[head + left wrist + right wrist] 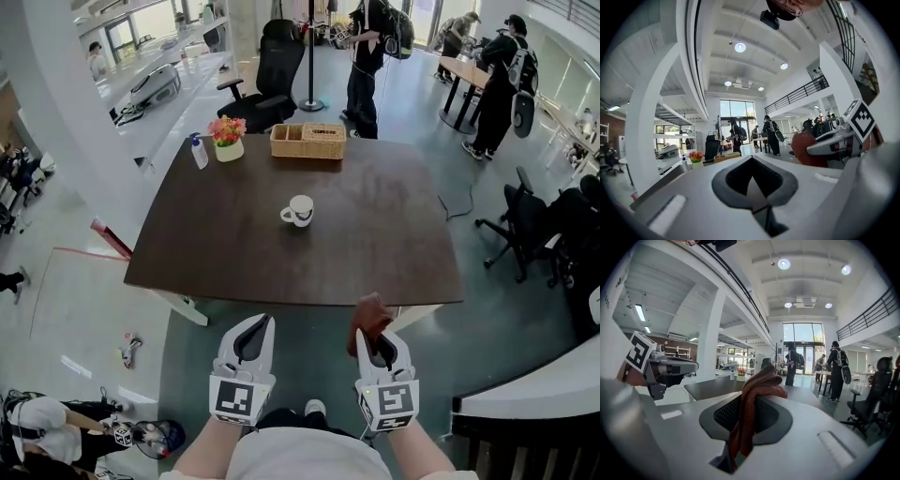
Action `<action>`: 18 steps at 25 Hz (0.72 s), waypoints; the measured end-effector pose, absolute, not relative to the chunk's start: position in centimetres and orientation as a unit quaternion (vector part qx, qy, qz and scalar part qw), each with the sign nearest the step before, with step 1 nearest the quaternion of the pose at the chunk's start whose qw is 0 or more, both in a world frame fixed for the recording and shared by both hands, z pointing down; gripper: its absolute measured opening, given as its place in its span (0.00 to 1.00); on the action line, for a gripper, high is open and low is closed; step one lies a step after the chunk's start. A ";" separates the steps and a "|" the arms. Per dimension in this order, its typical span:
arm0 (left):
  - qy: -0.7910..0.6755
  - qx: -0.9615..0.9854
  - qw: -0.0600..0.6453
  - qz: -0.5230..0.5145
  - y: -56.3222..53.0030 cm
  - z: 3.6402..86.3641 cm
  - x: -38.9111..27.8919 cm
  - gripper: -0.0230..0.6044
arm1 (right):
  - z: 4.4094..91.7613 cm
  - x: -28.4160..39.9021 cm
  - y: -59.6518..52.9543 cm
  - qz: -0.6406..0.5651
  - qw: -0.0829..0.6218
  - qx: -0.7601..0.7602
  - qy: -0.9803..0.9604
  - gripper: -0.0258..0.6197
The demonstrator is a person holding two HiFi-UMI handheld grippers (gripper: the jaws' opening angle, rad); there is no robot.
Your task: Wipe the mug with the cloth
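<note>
Left tongs: together, holding nothing
Right tongs: clamped on the cloth
Mug: upright on the counter

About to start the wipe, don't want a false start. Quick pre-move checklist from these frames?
1. Grip on cloth by right tongs: ok, clamped, with a bunch sticking out past the tips.
2. Free left tongs: ok, empty. They are shut, so open them before any grasp.
3. Pose of mug: ok, upright on table, handle toward the left tongs' side.
4. Room round the mug: ok. The flower pot, spray bottle and basket sit near the far edge, apart from it.
5. Tongs over the table: not ok, both short of the near edge.
6. Mug empty: cannot tell.
</note>
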State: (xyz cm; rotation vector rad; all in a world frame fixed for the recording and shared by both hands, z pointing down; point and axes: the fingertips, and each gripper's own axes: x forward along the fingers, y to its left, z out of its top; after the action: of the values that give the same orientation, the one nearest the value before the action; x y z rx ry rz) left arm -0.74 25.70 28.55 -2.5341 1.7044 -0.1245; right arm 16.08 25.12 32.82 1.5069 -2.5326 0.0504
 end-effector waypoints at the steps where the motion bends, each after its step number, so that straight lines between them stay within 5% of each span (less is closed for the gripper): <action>1: 0.555 -0.830 0.044 -0.038 26.6 28.4 -0.8 0.04 | 32.7 15.9 26.1 0.017 0.097 0.510 -0.854 0.17; 18: 0.532 -0.844 0.057 -0.042 39.2 28.0 -4.5 0.04 | 31.4 10.6 39.6 0.010 0.090 0.508 -0.857 0.16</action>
State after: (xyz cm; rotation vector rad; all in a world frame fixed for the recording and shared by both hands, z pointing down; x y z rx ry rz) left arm -4.49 39.20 28.02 -2.5586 1.6151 -0.1260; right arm 10.60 39.65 31.37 1.5104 -2.5463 0.0299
